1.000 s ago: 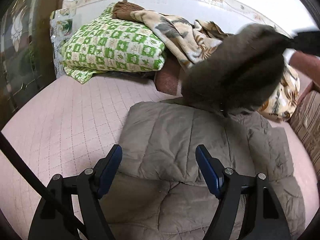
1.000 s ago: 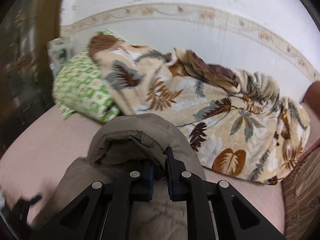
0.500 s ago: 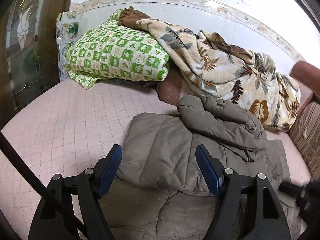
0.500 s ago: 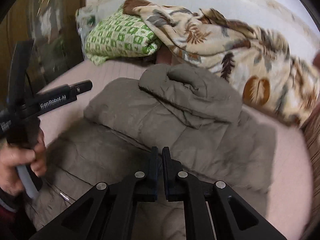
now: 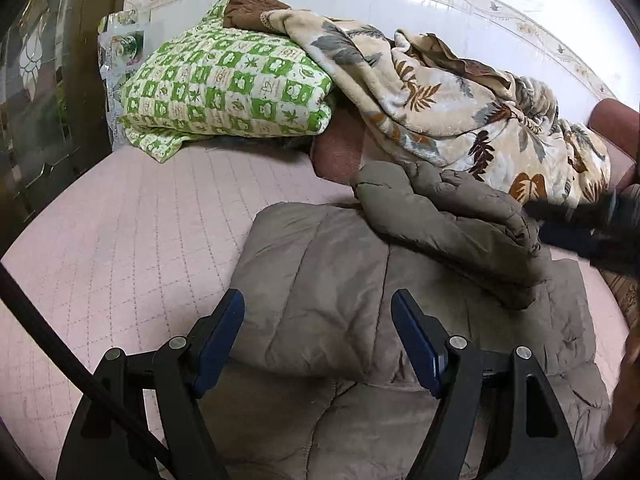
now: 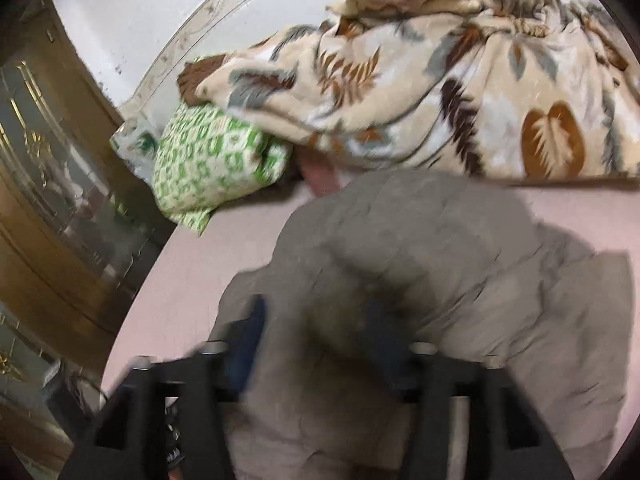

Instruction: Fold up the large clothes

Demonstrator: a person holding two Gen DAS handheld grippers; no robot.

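Taupe puffer jacket point(image 5: 320, 280) lay on pink bedspread point(image 5: 120, 240); my right claw point(image 6: 316, 340) was opening w/ nothing gripped, left claw point(image 5: 318, 334) gaped empty.

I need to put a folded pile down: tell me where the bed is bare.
Bare pink bedspread lies left of the grey jacket, in front of the green checked quilt. The far side is crowded by the leaf-print blanket.

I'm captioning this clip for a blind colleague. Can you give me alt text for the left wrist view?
A grey-brown padded jacket lies partly folded on a pink quilted bed, with the open left hand-held gripper hovering above its near edge. Behind it lie a green checked quilt and a leaf-print blanket.
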